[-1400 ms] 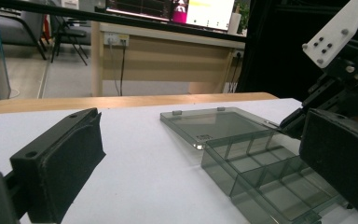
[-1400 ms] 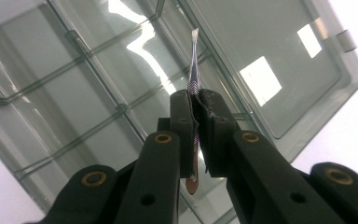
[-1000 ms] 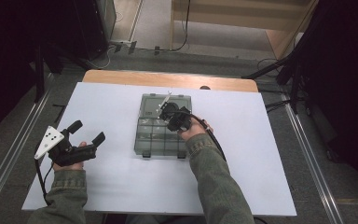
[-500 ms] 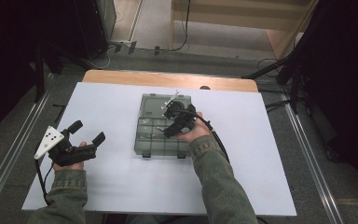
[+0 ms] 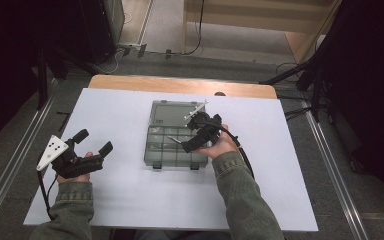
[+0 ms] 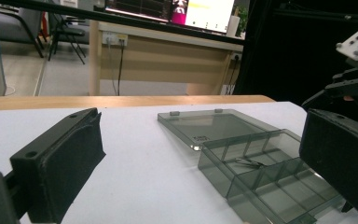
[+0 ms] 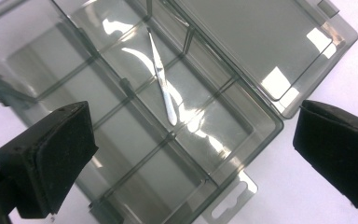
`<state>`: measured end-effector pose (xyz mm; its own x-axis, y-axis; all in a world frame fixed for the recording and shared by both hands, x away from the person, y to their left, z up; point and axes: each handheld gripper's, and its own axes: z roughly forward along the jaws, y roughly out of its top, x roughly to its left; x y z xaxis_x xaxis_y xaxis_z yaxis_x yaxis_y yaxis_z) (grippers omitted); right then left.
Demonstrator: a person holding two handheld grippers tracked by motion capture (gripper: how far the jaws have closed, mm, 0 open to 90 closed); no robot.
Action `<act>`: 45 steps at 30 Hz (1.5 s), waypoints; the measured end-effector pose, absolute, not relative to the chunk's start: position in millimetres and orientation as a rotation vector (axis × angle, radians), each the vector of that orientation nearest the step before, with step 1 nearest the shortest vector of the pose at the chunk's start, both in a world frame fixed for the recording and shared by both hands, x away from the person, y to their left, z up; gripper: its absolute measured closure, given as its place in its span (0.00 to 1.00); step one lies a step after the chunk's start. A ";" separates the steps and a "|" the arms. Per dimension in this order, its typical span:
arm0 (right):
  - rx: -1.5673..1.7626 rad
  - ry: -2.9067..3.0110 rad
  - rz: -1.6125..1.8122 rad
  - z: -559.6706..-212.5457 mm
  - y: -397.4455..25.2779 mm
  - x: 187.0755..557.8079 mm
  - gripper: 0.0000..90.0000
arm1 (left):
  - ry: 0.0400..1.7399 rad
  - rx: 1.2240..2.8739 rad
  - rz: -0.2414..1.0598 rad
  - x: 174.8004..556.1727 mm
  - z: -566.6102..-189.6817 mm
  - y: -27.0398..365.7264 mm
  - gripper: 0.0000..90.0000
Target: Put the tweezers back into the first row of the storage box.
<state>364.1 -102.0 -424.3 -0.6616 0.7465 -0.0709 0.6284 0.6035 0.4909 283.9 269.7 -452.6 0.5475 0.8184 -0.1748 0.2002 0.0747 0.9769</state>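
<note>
Nearest, the left gripper (image 5: pixel 92 142) is resting on the white table (image 5: pixel 120 200) with its jaws released, well apart from the box. Farther out, the right gripper (image 5: pixel 190 131) is hovering over the open smoky organizer box (image 5: pixel 172 150), jaws spread and grasping nothing, while a slim metal tool (image 7: pixel 162 79) is lying across 1 compartment.

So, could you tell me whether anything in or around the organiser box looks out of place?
Mostly tidy: the smoky compartment box lies open, lid flat. The one oddity is a thin metal tool lying slantwise, crossing a divider rather than sitting within one compartment.
</note>
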 end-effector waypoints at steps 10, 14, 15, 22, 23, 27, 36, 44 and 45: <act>1.168 2.524 0.744 -418.8 -129.1 343.1 0.00 | 0.929 1.466 0.583 283.4 -453.3 268.3 0.00; 1.182 2.505 0.789 -418.2 -140.0 334.1 0.00 | 0.932 1.466 0.585 283.7 -453.6 268.3 0.00; 1.194 2.499 0.792 -417.9 -142.4 332.1 0.00 | 0.932 1.465 0.587 283.8 -453.7 268.4 0.00; 1.213 2.434 0.840 -418.9 -159.7 319.3 0.00 | 0.935 1.464 0.594 283.2 -453.8 268.6 0.00; 1.220 2.422 0.852 -419.2 -162.7 317.6 0.00 | 0.936 1.463 0.594 283.0 -453.8 268.4 0.00; 1.257 2.393 0.897 -421.1 -176.3 310.6 0.00 | 0.932 1.468 0.594 283.0 -454.1 267.8 0.00; 1.297 2.344 0.962 -430.2 -206.0 292.9 0.00 | 0.931 1.476 0.598 283.2 -454.9 266.7 0.00; 1.333 2.323 0.992 -440.9 -222.6 281.1 0.00 | 0.926 1.488 0.597 284.0 -455.4 265.0 0.00; 1.340 2.314 0.986 -441.8 -223.5 280.1 0.00 | 0.926 1.488 0.597 284.0 -455.4 265.0 0.00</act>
<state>280.1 -223.5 -441.8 -0.5250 0.8468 0.0853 0.6479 0.3327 0.6852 284.0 265.0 -455.4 0.5475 0.8233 -0.1496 0.2035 0.0424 0.9781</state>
